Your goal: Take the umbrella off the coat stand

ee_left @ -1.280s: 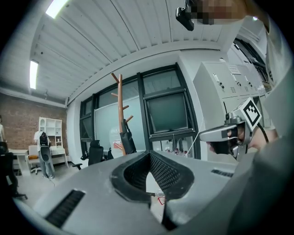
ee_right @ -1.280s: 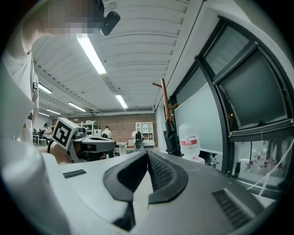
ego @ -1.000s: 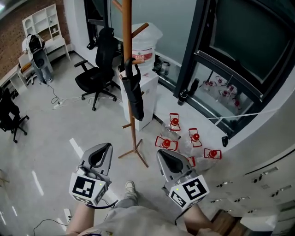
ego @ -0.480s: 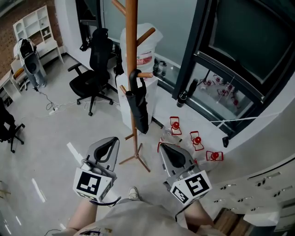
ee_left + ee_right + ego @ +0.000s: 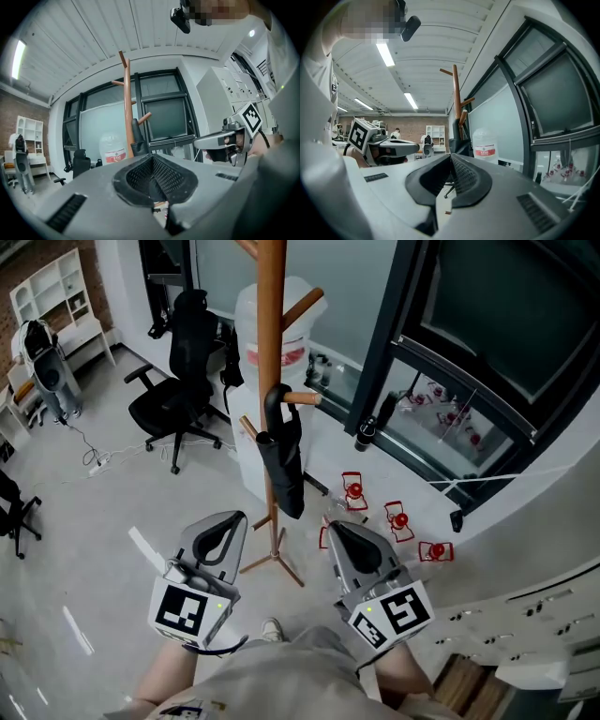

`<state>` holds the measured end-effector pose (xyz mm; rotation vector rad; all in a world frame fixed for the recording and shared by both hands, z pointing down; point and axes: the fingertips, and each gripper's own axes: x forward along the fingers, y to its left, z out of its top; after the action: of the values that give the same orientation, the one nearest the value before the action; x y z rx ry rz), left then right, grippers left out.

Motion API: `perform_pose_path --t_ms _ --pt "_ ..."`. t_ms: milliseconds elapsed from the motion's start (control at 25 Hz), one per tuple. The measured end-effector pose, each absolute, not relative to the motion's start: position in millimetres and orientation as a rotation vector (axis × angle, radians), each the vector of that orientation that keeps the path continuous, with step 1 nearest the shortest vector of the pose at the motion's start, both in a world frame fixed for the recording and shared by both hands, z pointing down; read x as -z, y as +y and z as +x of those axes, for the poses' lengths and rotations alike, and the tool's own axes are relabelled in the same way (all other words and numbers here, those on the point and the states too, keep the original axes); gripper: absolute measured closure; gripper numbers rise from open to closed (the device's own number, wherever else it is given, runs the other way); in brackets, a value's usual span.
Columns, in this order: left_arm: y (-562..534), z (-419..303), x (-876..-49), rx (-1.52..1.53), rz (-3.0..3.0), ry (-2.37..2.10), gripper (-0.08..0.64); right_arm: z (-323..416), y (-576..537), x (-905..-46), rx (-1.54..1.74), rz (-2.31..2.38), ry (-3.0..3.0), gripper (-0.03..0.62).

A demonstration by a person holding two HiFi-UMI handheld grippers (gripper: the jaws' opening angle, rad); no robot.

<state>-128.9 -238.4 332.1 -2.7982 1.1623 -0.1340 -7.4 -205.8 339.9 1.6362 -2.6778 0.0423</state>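
Observation:
A folded black umbrella (image 5: 283,460) hangs by its curved handle from a peg of the wooden coat stand (image 5: 270,352), in the middle of the head view. My left gripper (image 5: 221,530) is held low, left of the stand's feet, jaws shut and empty. Right of the feet, my right gripper (image 5: 343,537) is shut and empty too. Both sit short of the umbrella, pointing toward it. The left gripper view shows the stand (image 5: 127,108) and umbrella (image 5: 138,140) straight ahead; in the right gripper view the stand (image 5: 457,105) rises beyond the jaws.
A water dispenser with a large bottle (image 5: 278,329) stands right behind the stand. Black office chairs (image 5: 178,395) are at the left. Red-and-white objects (image 5: 398,518) lie on the floor by the dark window frame (image 5: 403,362) at the right.
Both grippers and the person have come closer to the coat stand; the stand and umbrella now look larger and sit lower in the head view. Both jaws stayed shut.

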Motion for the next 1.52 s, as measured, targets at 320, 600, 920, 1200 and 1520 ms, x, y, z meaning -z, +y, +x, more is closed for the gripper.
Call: perform_pose_path --t_ms 320,600,920,1200,1520 --pt "-259.8 -118.6 -338.1 0.197 -2.797 1.238 0.552 4.4 -232.8 -346.7 -0.077 1.559 -2.714 0.586" --pt "-265.3 -103.2 -334.3 0.145 -2.785 1.272 0.552 11.7 -238.0 -346.7 -0.094 1.483 -2.785 0.586" --pt "-280.3 -98.7 -314.4 0.096 -2.735 1.357 0.552 22.5 -250.7 -343.8 -0.120 1.425 -2.885 0.584" --pt "-309.5 -90.9 -273.2 0.079 -2.702 1.311 0.501 29.2 -268.0 -331.1 -0.112 1.347 -2.965 0.510" --pt "-336.9 -69.4 -263.5 0.098 -2.758 1.212 0.399 25.3 -295.0 -350.3 -0.153 1.226 -3.000 0.380"
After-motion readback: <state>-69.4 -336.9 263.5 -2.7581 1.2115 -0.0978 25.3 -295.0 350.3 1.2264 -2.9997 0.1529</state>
